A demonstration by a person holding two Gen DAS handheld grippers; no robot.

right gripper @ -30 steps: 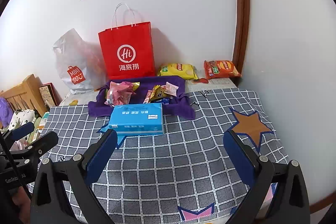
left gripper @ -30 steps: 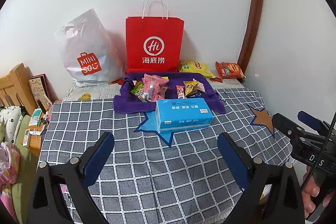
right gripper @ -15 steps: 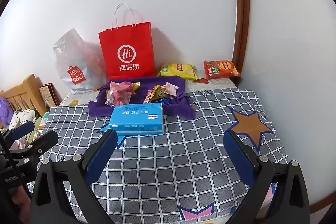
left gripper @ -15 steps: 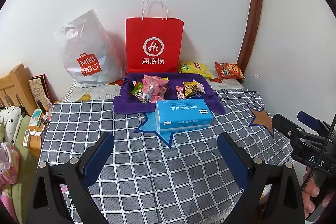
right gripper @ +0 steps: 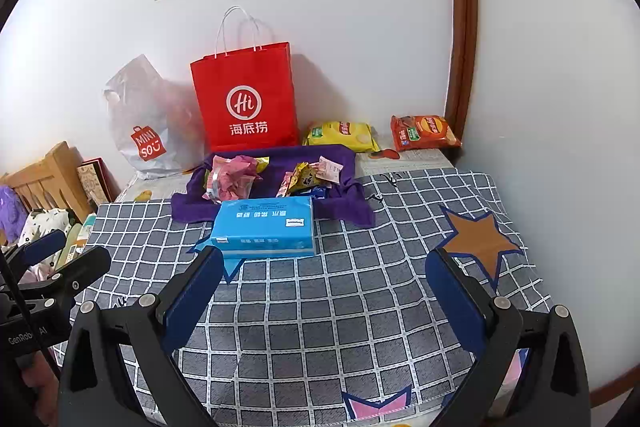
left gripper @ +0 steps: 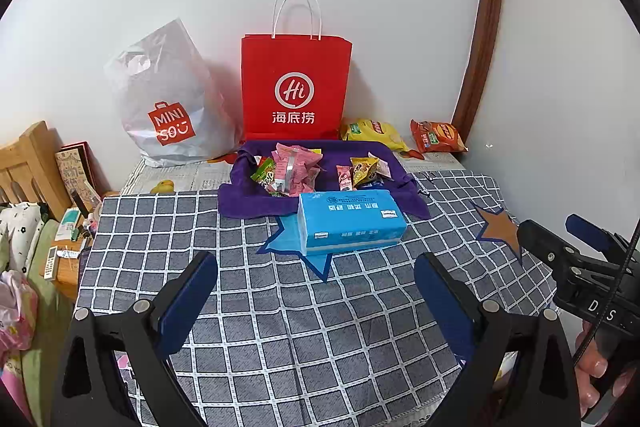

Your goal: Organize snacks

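Against the white wall at the back of the surface (left gripper: 248, 307) stands a red paper bag (left gripper: 296, 87) with white cord handles, printed with a white "Hi" roundel above the characters 海底捞. To its left leans a grey plastic bag (left gripper: 168, 107) bearing an orange "MINISO" shopping-bag logo. To its right, on newspaper, lie a yellow crisp packet (left gripper: 374, 133) and an orange-red crisp packet (left gripper: 438, 137); their logos are too small to read.

Just before the red bag sits a purple cloth (left gripper: 256, 199) with its edges turned up, holding the loose snacks (left gripper: 296, 171): crumpled pink wrappers, a green packet, a slim pink stick, yellow-brown packets. Touching its near edge, a blue tissue pack (left gripper: 350, 223) rests on a blue star printed in the grey checked tablecloth (left gripper: 280, 339); its white characters are upside down to the camera and not legible. An orange-brown star marks the cloth farther right.

Left gripper (left gripper: 316, 291): blue-padded fingers (left gripper: 188, 295) spread wide, holding nothing, touching nothing, poised above the checked cloth short of the tissue pack.

Right gripper (right gripper: 324, 291): fingers (right gripper: 194, 293) likewise spread wide and empty, clear of all items. From the left wrist view its body shows the letters "D.S"; from the right wrist view the left unit reads "GenRobo".
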